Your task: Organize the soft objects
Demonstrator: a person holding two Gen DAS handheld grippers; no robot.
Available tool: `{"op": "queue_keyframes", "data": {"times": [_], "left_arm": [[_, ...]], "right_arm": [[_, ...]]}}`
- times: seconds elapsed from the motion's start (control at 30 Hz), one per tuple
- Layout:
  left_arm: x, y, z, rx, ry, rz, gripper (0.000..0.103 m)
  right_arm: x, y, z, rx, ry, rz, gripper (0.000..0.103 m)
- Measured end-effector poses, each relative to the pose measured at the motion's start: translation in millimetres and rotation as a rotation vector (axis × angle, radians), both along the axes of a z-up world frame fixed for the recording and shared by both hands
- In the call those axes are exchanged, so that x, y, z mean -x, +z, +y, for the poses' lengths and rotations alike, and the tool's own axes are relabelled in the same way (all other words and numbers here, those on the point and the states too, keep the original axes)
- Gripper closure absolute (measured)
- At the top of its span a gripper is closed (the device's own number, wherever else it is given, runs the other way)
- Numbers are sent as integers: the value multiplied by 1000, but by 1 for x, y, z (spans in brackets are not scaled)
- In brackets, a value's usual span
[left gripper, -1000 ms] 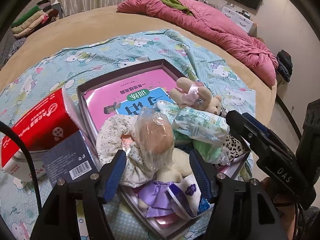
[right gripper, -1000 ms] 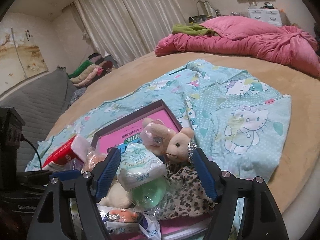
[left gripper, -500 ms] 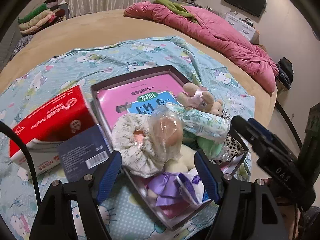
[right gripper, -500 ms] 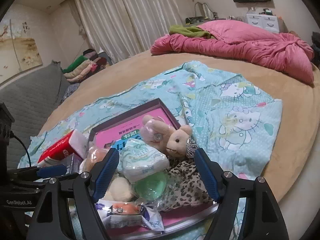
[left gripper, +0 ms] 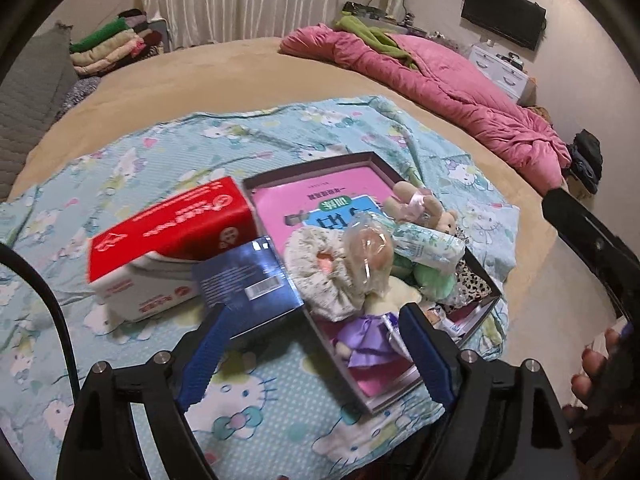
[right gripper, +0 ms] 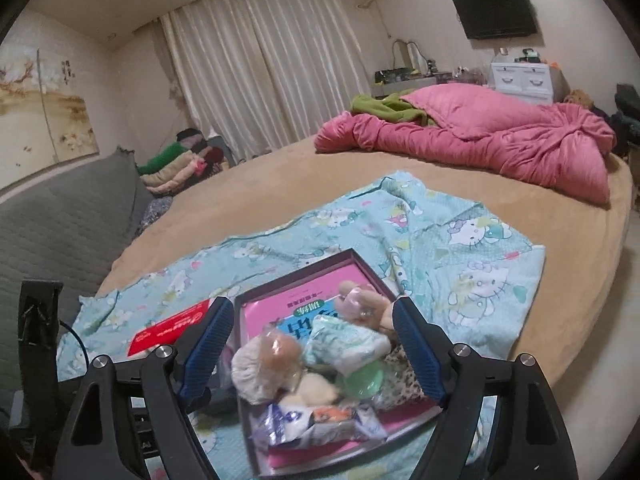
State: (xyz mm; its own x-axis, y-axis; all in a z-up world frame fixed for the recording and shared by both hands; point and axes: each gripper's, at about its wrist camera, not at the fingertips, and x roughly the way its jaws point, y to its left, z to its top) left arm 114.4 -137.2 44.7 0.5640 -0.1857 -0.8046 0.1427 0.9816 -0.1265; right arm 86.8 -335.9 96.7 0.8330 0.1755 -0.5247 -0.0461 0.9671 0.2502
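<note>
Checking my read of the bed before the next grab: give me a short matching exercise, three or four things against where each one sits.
Things:
1. plush bear
2. red tissue pack
3. dark blue box
4. pink quilt

Places:
a. bunched at the bed's far edge
b. leaning against the red pack, beside the tray
c. in the tray, at the pile's far end
d. on the cartoon sheet, outside the tray

Pairs: 1-c, 2-d, 3-b, 4-a

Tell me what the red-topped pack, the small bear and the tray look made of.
Red-topped pack: glossy plastic film, probably; it shines and sags. Small bear: tan plush, matte and fuzzy. Tray: likely stiff cardboard; thin, dark, upright walls with sharp corners.
</note>
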Motion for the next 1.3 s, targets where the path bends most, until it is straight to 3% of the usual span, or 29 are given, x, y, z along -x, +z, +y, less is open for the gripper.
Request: {"op": "queue_keyframes", "data": {"times": [0.17, 0.47, 0.9, 1.3], "left_arm": [[20, 12, 13, -13, 38, -20, 18], [56, 23, 26, -30, 67, -29, 18], [100, 16, 30, -34, 126, -18, 18], [110, 14, 23, -55, 120, -6, 18]], "right_arm": [[19, 5, 10, -17, -7, 35, 17], [50, 4, 23, 73, -23, 95, 17], [86, -1, 40, 225, 30, 87, 17], [91, -21, 40, 221, 31, 176, 17]]}}
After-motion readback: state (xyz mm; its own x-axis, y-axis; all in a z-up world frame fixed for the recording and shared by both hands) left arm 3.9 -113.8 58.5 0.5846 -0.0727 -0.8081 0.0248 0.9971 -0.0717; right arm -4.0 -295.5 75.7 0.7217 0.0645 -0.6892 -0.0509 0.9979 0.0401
